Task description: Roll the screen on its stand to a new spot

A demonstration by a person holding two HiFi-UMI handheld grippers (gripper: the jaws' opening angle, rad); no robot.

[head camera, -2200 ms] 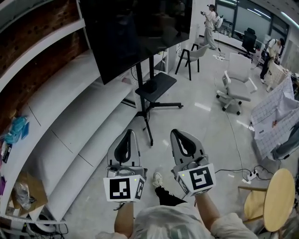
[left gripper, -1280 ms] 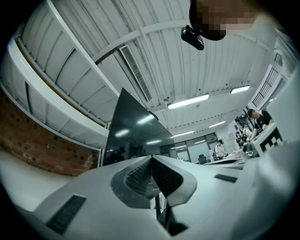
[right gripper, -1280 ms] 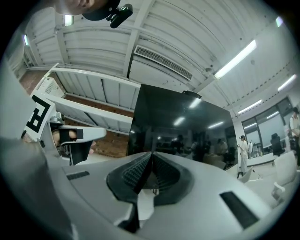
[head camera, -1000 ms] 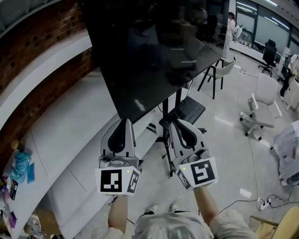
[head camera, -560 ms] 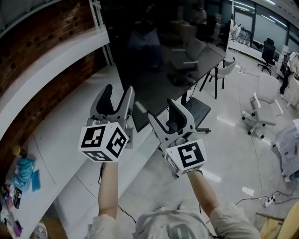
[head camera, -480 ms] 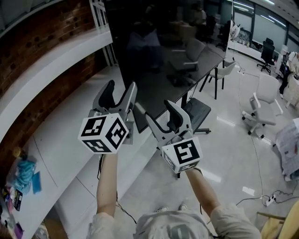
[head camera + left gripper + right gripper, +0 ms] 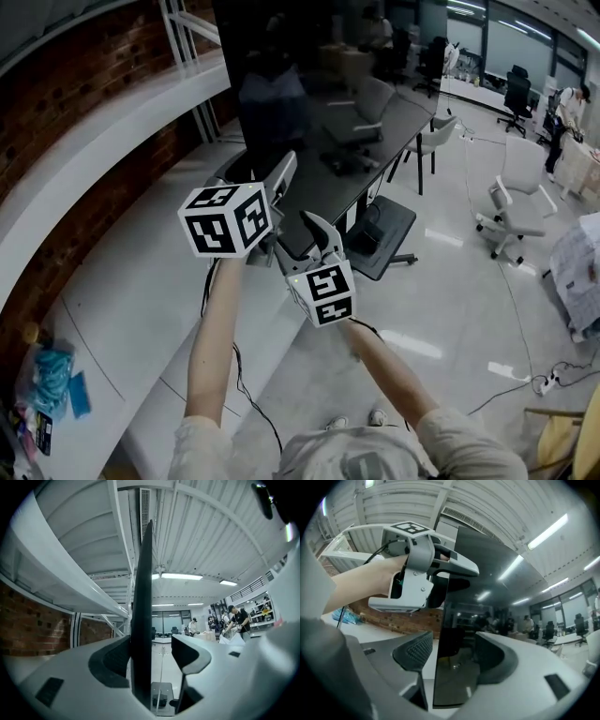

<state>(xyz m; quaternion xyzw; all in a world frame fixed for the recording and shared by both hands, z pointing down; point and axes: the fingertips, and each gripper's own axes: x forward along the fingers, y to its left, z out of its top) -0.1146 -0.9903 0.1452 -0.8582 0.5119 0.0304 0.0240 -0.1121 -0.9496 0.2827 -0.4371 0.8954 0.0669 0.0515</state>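
The screen (image 7: 319, 94) on its stand (image 7: 389, 234) was straddled at its edge by the left tool (image 7: 151, 641) and the right tool (image 7: 453, 641) — both sets of jaws being opened, neither clamped on it.

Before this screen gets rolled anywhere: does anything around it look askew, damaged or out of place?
Nothing damaged: the screen looks whole on its stand. One oddity: a loose cable trails across the floor to a power strip, right of the stand.

A white swivel office chair (image 7: 514, 202) stands on the glossy pale floor (image 7: 450, 309), a white power strip (image 7: 542, 383) near its right edge. Blue packets (image 7: 56, 392) lie at the white curved ledge's (image 7: 122, 300) lower-left end.
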